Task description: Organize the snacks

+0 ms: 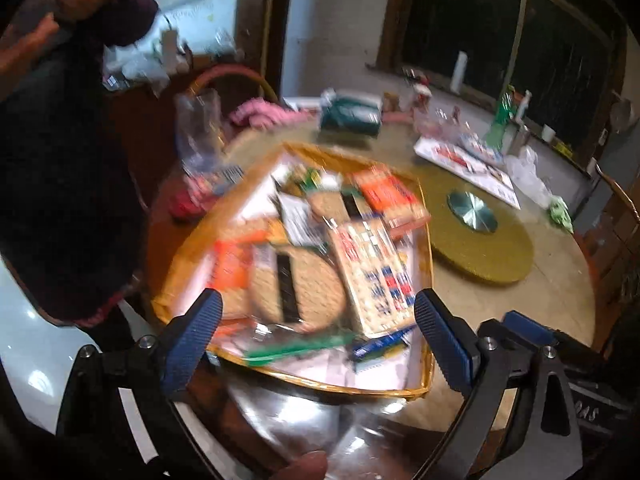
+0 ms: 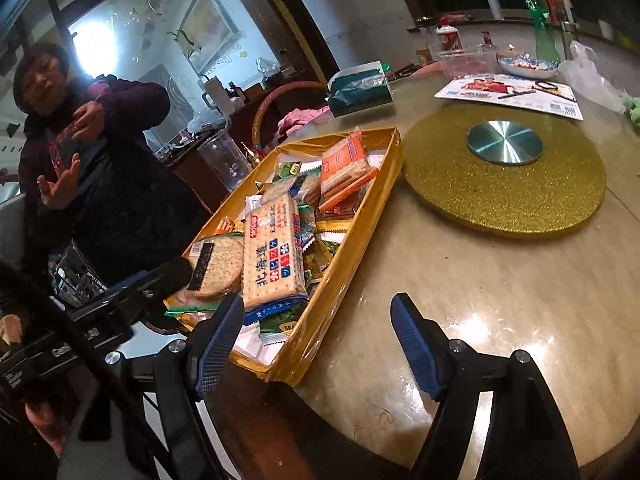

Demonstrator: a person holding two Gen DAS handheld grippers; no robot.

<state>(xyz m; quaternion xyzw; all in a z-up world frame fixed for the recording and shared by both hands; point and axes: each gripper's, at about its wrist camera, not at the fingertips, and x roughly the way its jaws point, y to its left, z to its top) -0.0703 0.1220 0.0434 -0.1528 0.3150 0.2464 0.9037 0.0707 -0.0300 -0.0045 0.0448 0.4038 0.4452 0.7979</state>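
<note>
Snacks (image 1: 316,256) motion-blurred in left view; labels unreadable.

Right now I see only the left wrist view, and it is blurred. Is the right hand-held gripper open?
Observer: Yes. The right hand-held gripper is open and empty, just in front of the tray at its near corner.
Operator: Which pack lies on top at the near end?
Observer: The square cracker pack. It overlaps the round cracker pack.
Operator: Is there anything behind the poster?
Observer: A blue bowl with food stands just beyond the poster.
</note>
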